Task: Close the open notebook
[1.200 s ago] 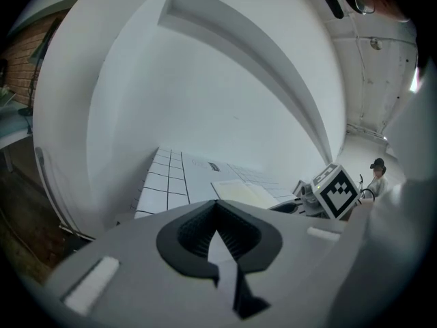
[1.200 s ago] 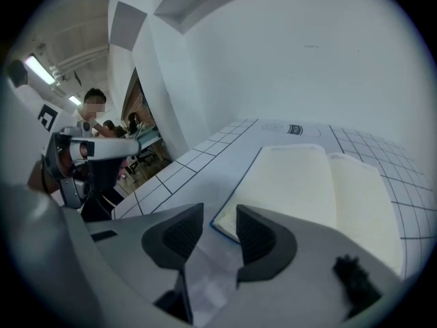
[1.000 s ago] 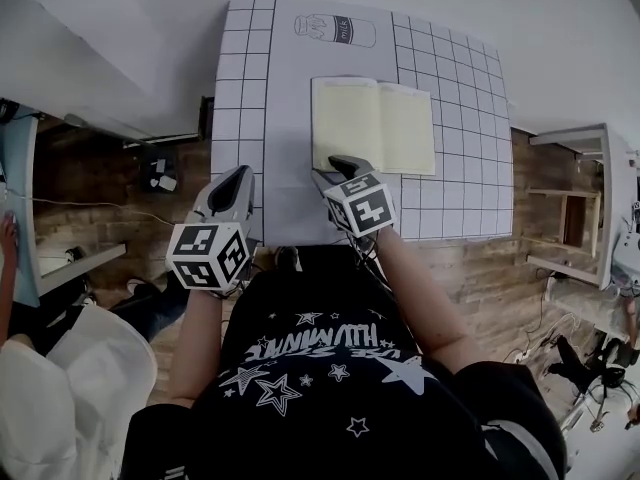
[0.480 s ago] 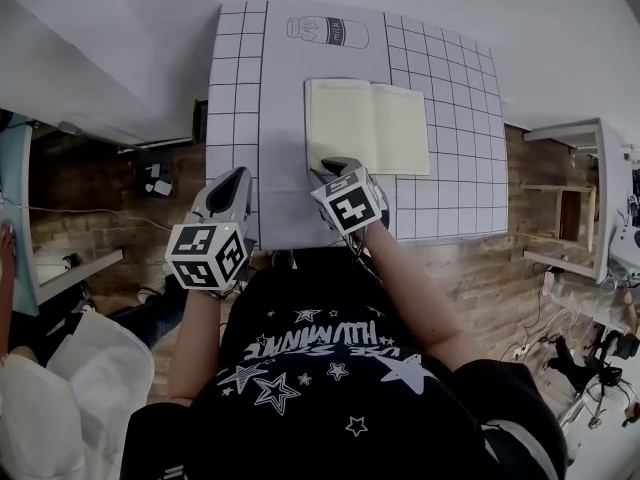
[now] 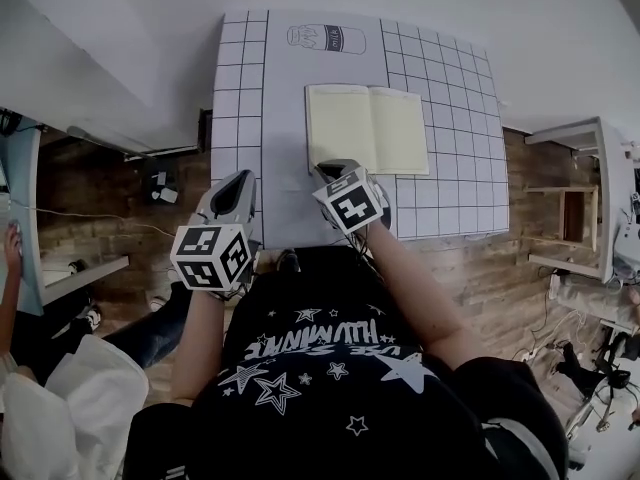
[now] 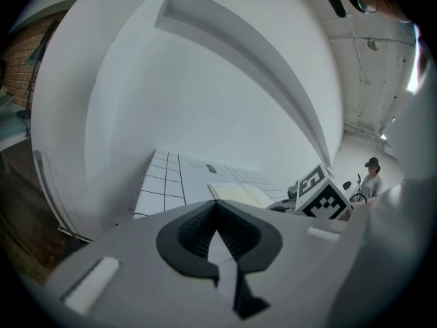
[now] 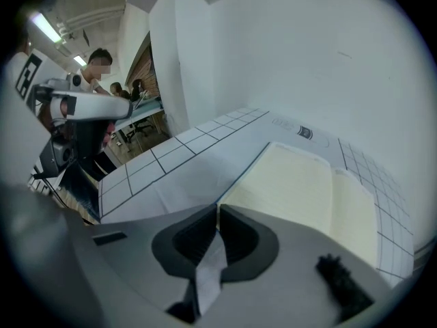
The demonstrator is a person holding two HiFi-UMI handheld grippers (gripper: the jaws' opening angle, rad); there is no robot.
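Note:
The open notebook [image 5: 368, 130] lies flat on the gridded white table mat [image 5: 280, 118], cream pages up. My right gripper [image 5: 328, 168] is at its near left corner. In the right gripper view the jaws have just been closing, and the right gripper [image 7: 218, 208] now pinches the left page edge of the notebook [image 7: 307, 190] between its tips. My left gripper [image 5: 240, 180] hovers over the table's near left part, apart from the book. In its own view the left gripper [image 6: 217, 205] has its tips together and nothing between them, with the notebook [image 6: 235, 194] beyond.
A milk bottle drawing [image 5: 325, 38] is printed on the mat behind the notebook. A white wall backs the table. A wooden shelf unit [image 5: 580, 203] stands at the right, a desk and a person's arm [image 5: 10, 258] at the far left.
The right gripper's jaws have come together on the notebook's near left corner. The left gripper has stayed where it was.

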